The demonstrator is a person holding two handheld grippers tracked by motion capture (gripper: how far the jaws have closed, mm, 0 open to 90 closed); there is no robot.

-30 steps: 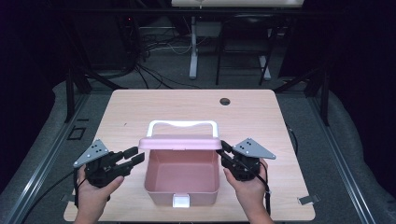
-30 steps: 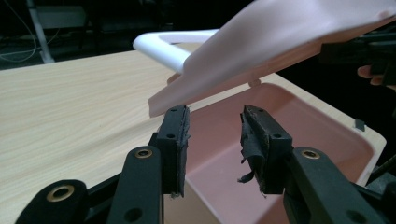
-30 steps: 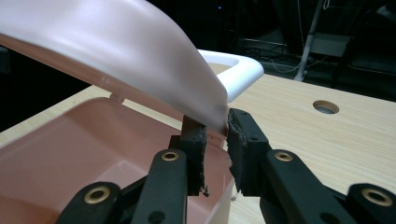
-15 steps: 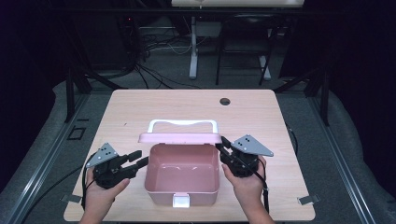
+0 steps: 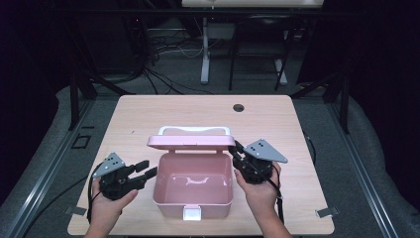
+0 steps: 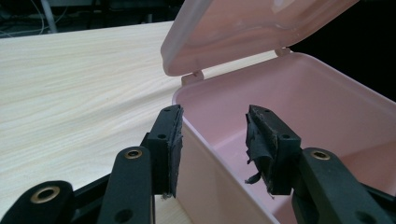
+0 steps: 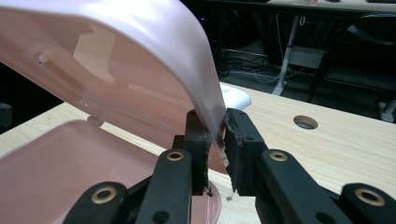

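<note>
While the left gripper (image 6: 212,140) opens astride the box (image 5: 193,186) wall — right gripper (image 7: 217,140) pinches lid (image 7: 140,60)

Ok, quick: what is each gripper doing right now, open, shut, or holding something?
Left gripper: open, jaws just been opening, astride the box wall, pads not pressing.
Right gripper: shut on the lid edge.

No text, label, brand, number or sign can be read anywhere, neither on the pink box (image 5: 193,186) nor on the tabletop (image 5: 148,114).
</note>
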